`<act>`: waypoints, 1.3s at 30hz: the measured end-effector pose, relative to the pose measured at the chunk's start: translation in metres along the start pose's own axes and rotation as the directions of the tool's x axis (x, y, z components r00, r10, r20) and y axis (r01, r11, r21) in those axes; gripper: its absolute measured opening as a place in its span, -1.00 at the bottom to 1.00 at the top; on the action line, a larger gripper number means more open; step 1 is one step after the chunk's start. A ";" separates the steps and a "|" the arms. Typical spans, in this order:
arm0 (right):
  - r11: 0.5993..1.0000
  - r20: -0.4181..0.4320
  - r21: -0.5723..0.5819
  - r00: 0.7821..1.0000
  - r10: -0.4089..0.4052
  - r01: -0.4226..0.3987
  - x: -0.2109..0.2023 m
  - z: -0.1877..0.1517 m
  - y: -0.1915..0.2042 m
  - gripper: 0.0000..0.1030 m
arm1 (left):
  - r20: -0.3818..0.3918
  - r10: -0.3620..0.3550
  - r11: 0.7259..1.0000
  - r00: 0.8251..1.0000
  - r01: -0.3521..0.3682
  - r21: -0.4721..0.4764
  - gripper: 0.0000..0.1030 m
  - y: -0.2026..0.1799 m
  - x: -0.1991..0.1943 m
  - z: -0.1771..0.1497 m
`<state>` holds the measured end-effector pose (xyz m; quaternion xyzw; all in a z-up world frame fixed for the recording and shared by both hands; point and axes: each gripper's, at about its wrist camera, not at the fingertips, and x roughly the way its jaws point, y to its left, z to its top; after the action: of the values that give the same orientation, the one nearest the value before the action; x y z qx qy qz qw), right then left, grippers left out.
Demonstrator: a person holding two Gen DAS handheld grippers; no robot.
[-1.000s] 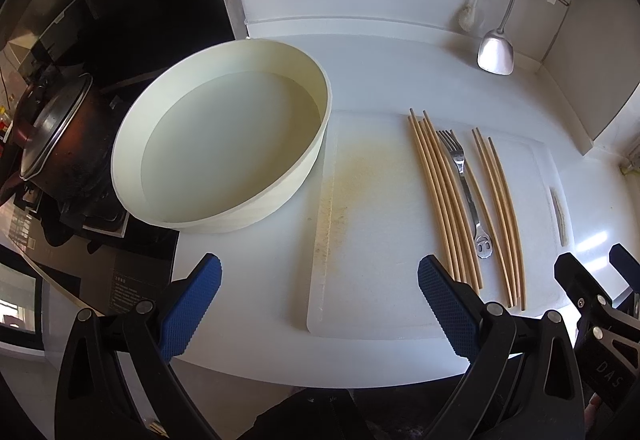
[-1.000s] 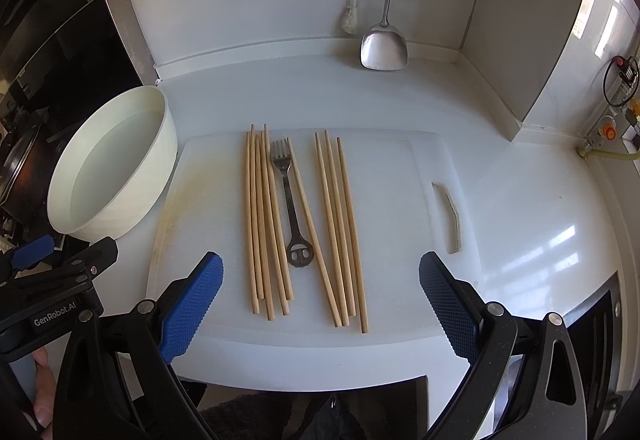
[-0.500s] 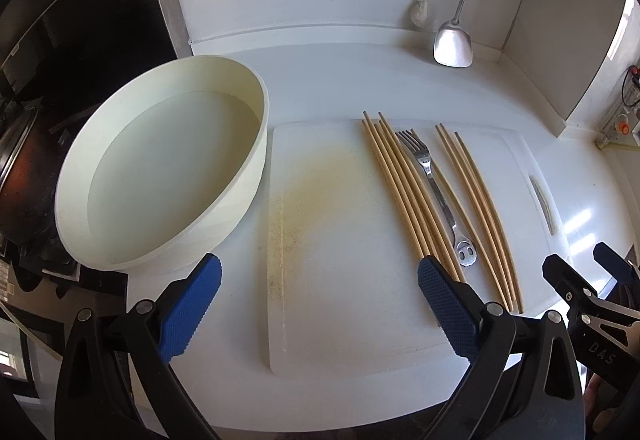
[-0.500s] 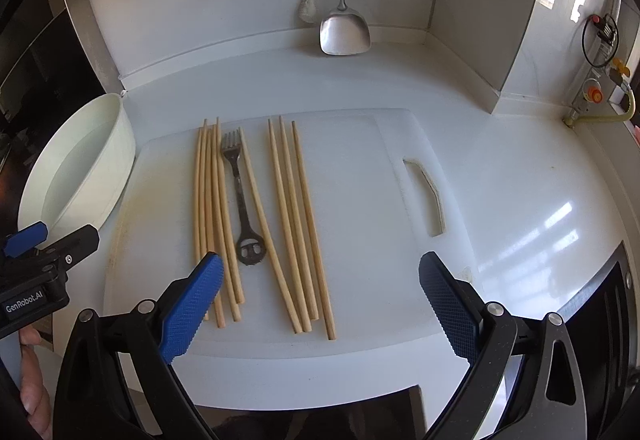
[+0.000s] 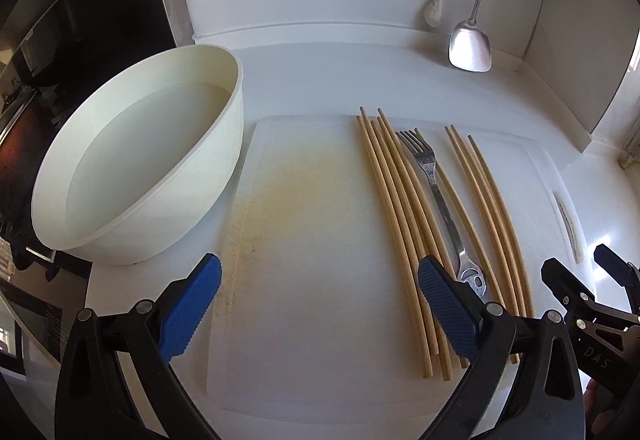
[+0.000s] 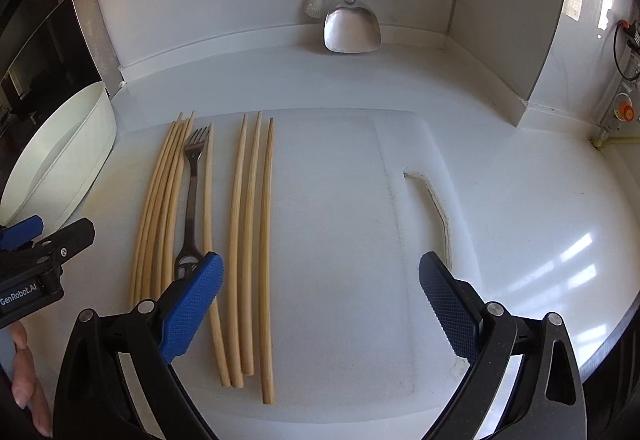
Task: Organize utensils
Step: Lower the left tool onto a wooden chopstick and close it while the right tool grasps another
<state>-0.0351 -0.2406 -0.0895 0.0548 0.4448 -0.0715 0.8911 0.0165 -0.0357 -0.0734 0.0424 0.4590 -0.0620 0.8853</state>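
Left wrist view, nearest field: the left tongs [image 5: 320, 304] stand spread wide with nothing between the blue pads, low over the white plastic cutting board [image 5: 320, 240]. Right wrist view: the right tongs [image 6: 320, 304] are likewise spread and empty, poised over the near ends of the utensils. On the board lie the pale wooden chopsticks [image 6: 244, 240] in two loose bundles, and between them the slim steel fork [image 6: 192, 191], tines pointing away, its handle touching the neighbouring sticks.

Likely faults, as judgements: the sticks are thin, round and close together, so a closing pad may catch several at once or roll one aside; a pinch near the end could let a stick pivot and droop; the fork, flat on the board and hemmed in by sticks, offers little edge to seize and may skid.

Further out, the round cream plastic basin [image 5: 136, 167] sits on the white counter [image 6: 520, 179], just left of the board; it appears to hold nothing, though a shallow film of water cannot be excluded. Farthest, a steel spatula [image 6: 352, 23] hangs at the back wall.
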 end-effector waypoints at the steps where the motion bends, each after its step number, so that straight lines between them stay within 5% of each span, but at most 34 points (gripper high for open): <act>1: 1.000 0.000 -0.009 1.000 0.002 -0.002 0.005 0.000 -0.001 0.82 | 0.000 0.004 1.000 1.000 -0.004 -0.002 0.88 -0.002 0.003 0.000; 12: 0.999 0.029 0.013 0.999 -0.031 0.031 0.040 -0.002 -0.006 0.82 | 0.031 -0.007 1.000 1.000 0.008 -0.025 0.88 -0.007 0.030 -0.005; 33: 0.991 0.061 -0.103 0.995 -0.074 0.080 0.045 -0.005 0.010 0.79 | 0.034 -0.004 1.000 0.999 0.004 -0.004 0.88 -0.014 0.039 -0.008; 39: 0.991 0.076 -0.110 0.995 -0.072 0.080 0.041 -0.006 0.007 0.57 | 0.034 0.001 1.000 0.999 -0.001 -0.010 0.88 -0.015 0.044 -0.008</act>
<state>-0.0144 -0.2358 -0.1261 -0.0150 0.4175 -0.0821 0.9048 0.0328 -0.0524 -0.1139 0.0373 0.4442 -0.0601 0.8931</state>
